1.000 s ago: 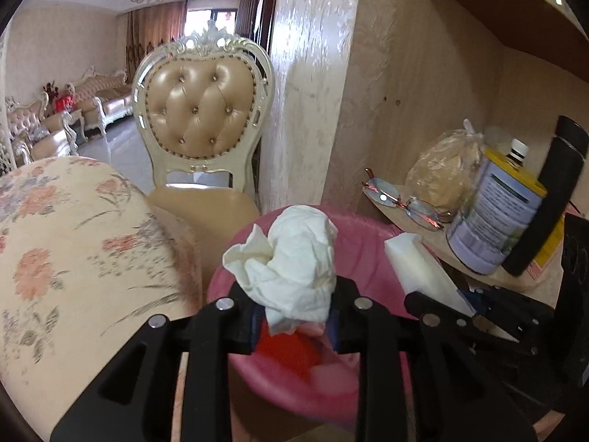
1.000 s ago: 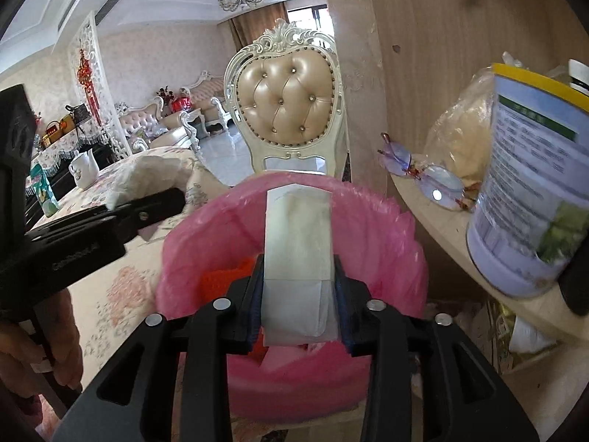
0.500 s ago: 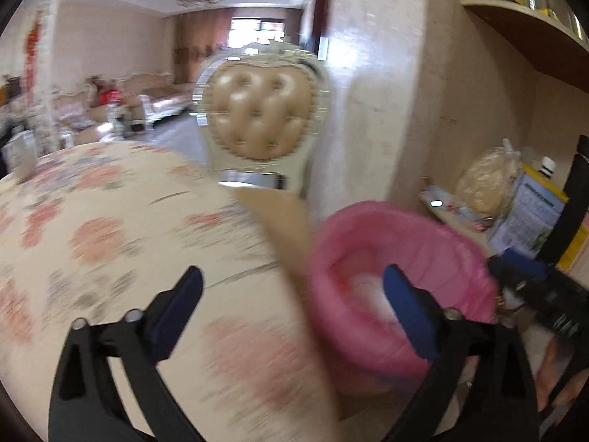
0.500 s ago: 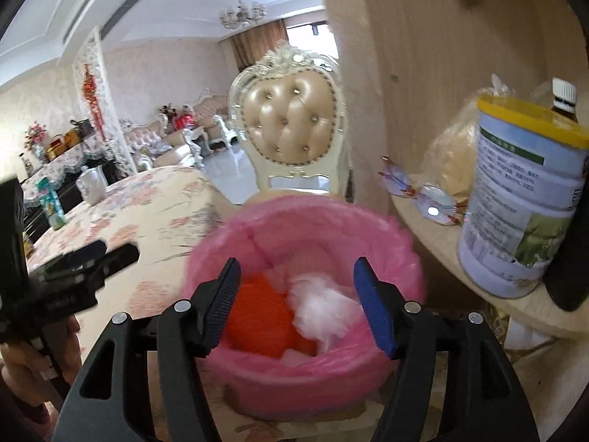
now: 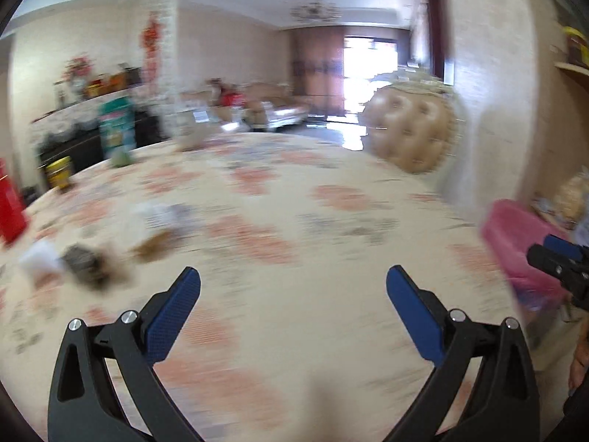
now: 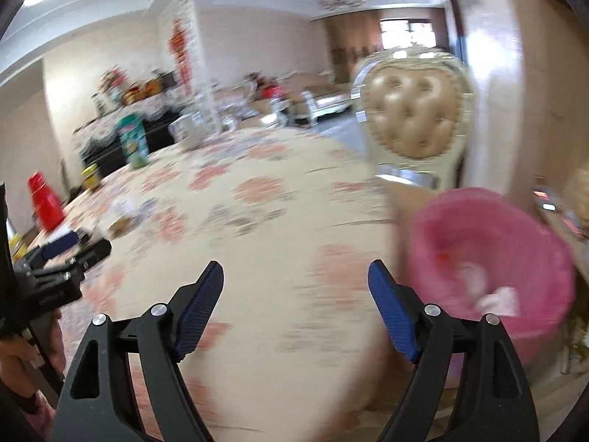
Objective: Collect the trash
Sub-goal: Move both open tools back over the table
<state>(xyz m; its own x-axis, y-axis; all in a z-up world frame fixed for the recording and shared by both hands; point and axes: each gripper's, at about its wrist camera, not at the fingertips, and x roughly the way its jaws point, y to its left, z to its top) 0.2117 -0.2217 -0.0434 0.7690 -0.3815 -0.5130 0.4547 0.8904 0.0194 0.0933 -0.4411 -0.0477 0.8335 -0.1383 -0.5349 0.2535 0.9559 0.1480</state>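
Both views are blurred by motion. My left gripper (image 5: 293, 280) is open and empty above the floral tablecloth (image 5: 294, 221). Several scraps of trash lie at the left of the table: a white piece (image 5: 40, 256), a dark lump (image 5: 86, 263), a brown scrap (image 5: 154, 245) and a pale wrapper (image 5: 162, 213). The pink-lined bin (image 5: 515, 243) is at the right edge. My right gripper (image 6: 295, 276) is open and empty over the table edge. The pink-lined bin (image 6: 493, 258) is to its right, with white and orange trash inside. The left gripper (image 6: 70, 248) shows at its left.
A tufted chair (image 6: 416, 114) stands behind the table by a wall. A red container (image 6: 46, 200), a yellow jar (image 5: 60, 175) and a green package (image 5: 117, 129) stand at the table's far left. A shelf with goods is at the right edge (image 5: 574, 199).
Both grippers opened and dropped their tissue and paper into the pink bin. Both then swung left, away from the bin and over the table.
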